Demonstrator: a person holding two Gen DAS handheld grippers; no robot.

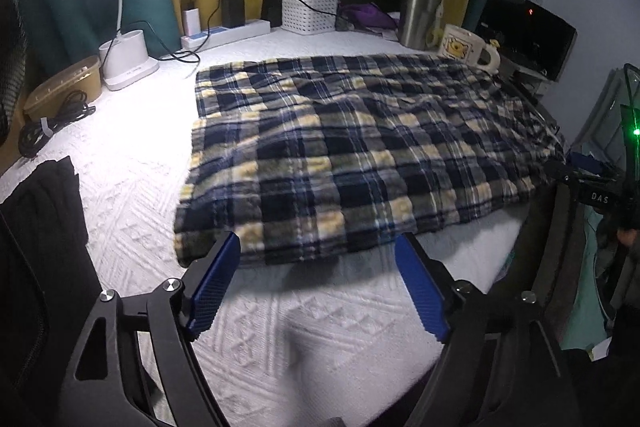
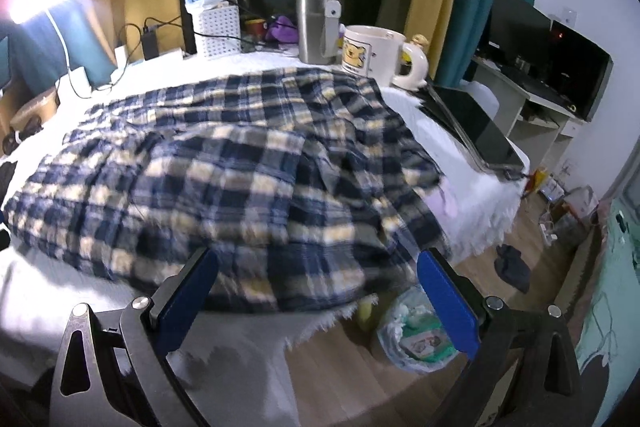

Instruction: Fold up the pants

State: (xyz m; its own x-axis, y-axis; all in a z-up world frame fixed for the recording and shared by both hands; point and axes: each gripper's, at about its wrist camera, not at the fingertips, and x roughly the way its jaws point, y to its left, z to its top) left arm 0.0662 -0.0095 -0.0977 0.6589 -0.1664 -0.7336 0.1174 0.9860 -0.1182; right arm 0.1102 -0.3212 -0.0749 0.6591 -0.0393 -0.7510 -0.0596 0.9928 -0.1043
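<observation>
Plaid pants in navy, white and yellow lie spread across the white textured table cover. In the left wrist view my left gripper is open, its blue pads wide apart just short of the pants' near hem, nothing between them. In the right wrist view the pants reach the table's right corner, one layer lying over another. My right gripper is open over the near right edge of the cloth, its blue pads not pressing on it.
At the back stand a lamp base, a power strip, a white basket, a steel tumbler and a cartoon mug. A tablet lies at the right edge. Below are a lined bin and a wood floor.
</observation>
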